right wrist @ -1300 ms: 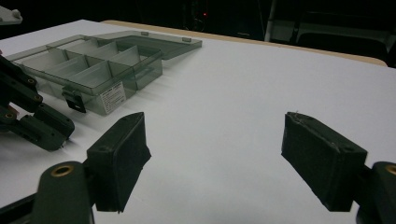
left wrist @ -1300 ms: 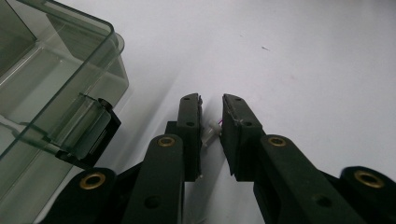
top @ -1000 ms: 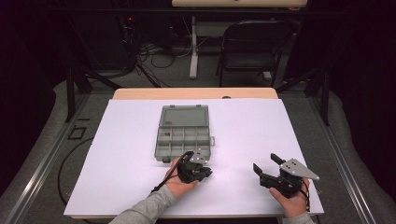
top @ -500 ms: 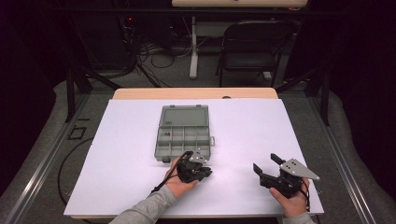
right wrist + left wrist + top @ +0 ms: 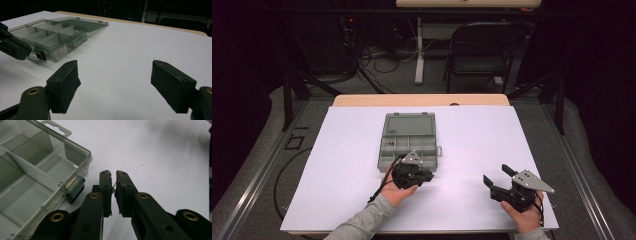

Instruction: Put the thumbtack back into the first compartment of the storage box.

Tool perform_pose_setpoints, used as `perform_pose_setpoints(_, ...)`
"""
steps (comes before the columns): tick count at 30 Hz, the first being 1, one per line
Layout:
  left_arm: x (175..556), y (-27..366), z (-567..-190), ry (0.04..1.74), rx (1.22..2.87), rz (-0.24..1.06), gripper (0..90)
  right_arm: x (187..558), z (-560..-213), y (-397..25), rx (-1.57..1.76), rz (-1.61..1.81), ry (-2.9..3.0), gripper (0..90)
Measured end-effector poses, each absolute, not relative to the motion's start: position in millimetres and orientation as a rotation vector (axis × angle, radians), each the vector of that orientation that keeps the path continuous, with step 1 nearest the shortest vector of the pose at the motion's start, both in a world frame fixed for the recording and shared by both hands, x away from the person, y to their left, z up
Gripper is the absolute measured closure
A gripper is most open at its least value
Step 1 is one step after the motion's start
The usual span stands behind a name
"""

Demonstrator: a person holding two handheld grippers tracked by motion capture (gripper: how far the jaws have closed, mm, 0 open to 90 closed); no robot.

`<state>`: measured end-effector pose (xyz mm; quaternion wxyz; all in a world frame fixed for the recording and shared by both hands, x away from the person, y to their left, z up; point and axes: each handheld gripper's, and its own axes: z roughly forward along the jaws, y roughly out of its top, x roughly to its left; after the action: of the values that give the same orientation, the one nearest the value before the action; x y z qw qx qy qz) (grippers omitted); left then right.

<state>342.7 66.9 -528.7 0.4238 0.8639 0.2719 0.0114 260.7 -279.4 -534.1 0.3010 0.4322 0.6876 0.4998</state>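
A clear grey compartment box lies open in the middle of the white sheet, its lid folded flat behind it. My left gripper sits just off the box's front right corner. In the left gripper view its jaws are almost together, with a thin pale sliver pinched between the pads, beside the box's latch. My right gripper rests near the front right of the sheet. Its jaws stand wide open over bare sheet with nothing between them. The box and the left gripper lie to its left.
A white sheet covers the table, with a wooden edge at the back. Behind the table stand a black folding chair and a tangle of cables on the floor. Small items lie in one box compartment.
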Motion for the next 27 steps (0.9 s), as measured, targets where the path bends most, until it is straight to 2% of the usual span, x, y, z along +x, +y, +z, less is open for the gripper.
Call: perform_pose_setpoints(27,351,111,-483,0.762,2.041,0.135,83.6,261,-535,-279,1.157,1.321,1.827,21.7)
